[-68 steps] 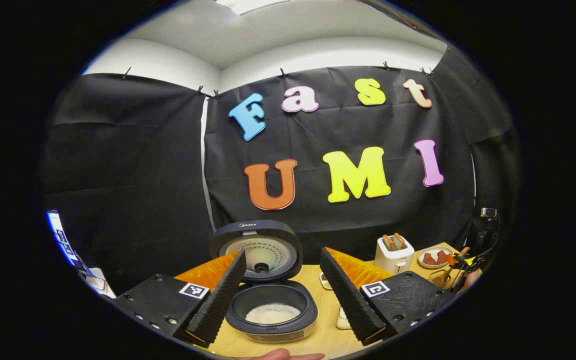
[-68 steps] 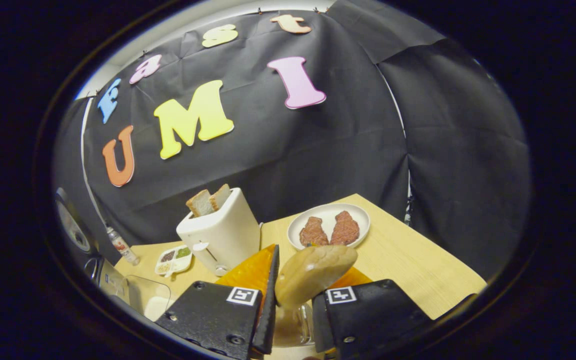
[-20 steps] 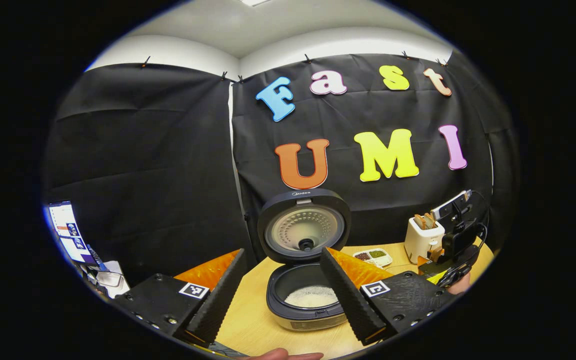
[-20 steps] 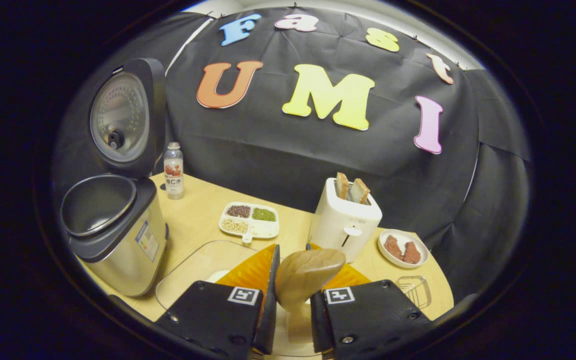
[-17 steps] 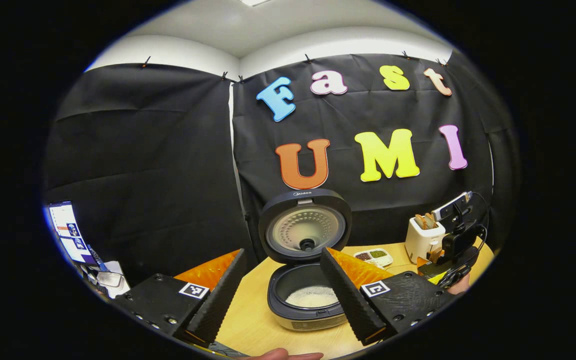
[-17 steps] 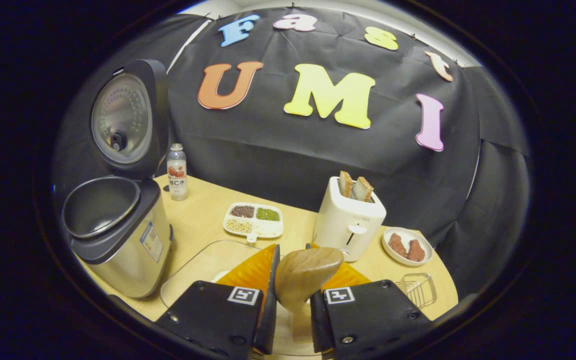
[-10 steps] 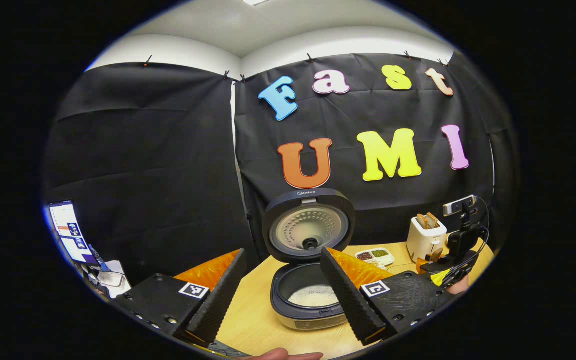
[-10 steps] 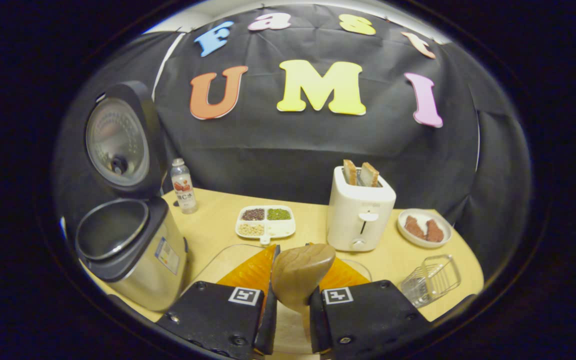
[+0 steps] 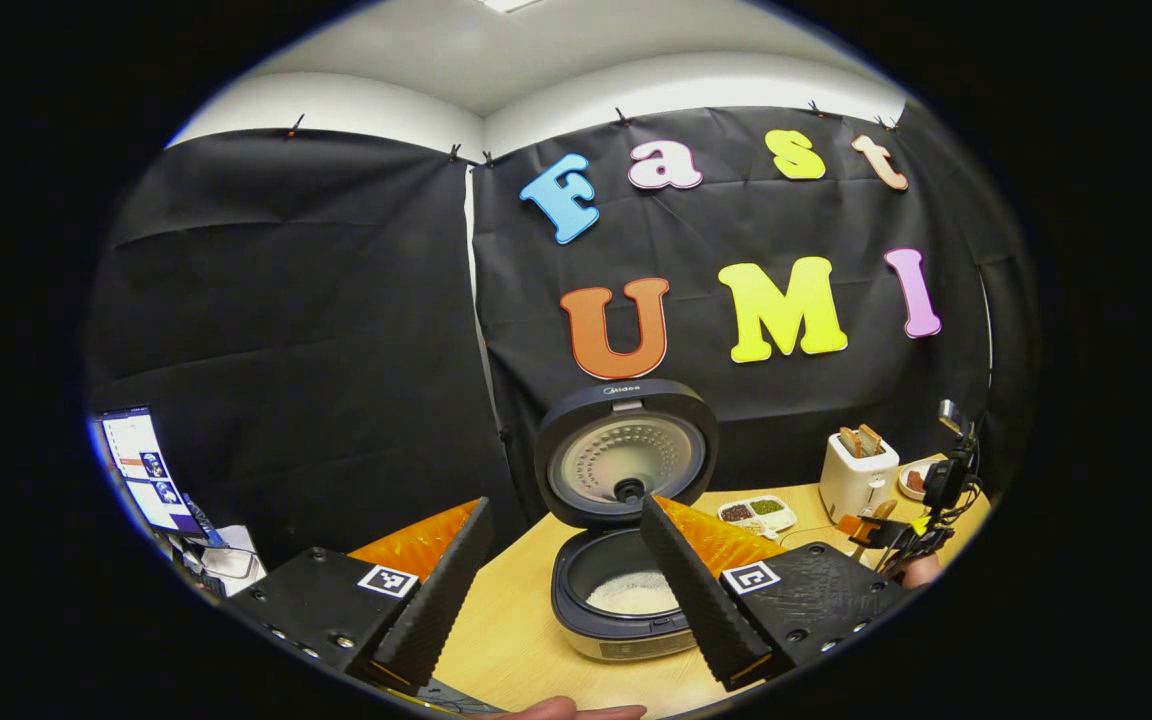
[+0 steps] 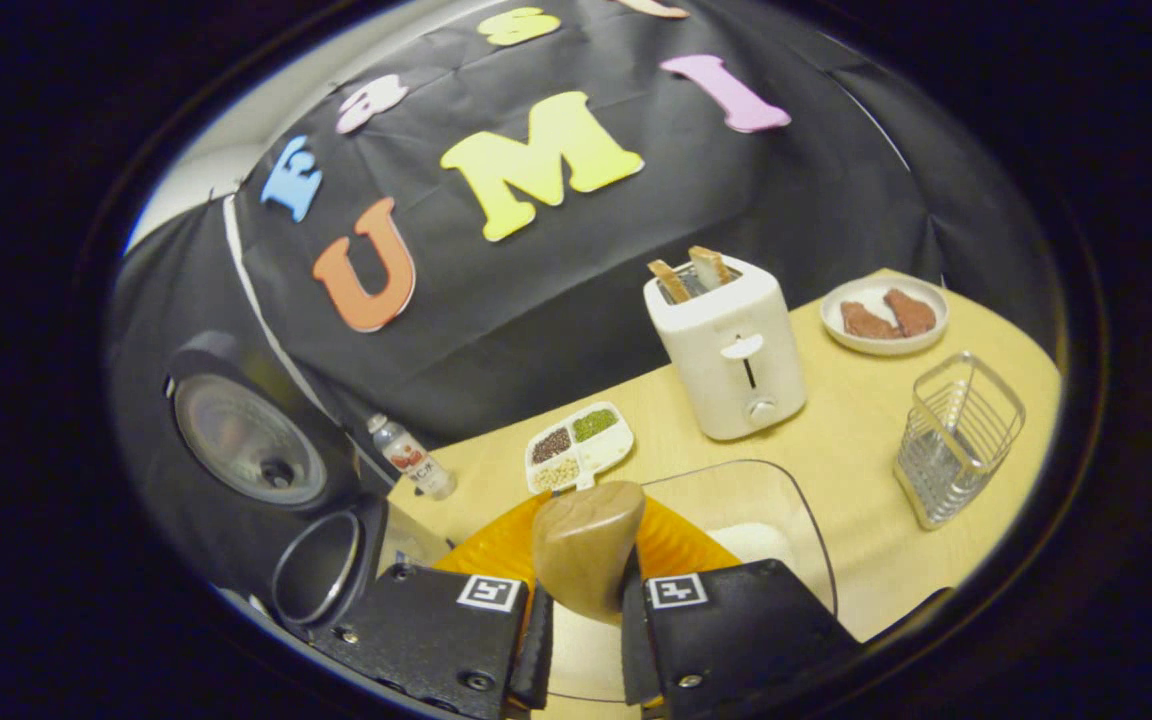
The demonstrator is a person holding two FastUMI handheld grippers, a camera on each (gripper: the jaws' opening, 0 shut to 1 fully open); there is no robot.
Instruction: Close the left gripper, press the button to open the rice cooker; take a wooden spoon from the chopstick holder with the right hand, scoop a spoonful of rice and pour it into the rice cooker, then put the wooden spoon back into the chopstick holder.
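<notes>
Right gripper view: fingers [image 10: 636, 650] clamp wooden spoon [image 10: 584, 543].

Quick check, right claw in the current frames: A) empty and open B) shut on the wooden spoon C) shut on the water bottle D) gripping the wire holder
B: the right claw has both fingers pressed on the wooden spoon, whose bowl sticks up between them, apart from the wire holder.

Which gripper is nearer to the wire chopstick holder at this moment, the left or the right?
Right. The right gripper, shut on the wooden spoon, is just left of the chopstick holder. The left gripper hangs open before the rice cooker, across the table.
</notes>
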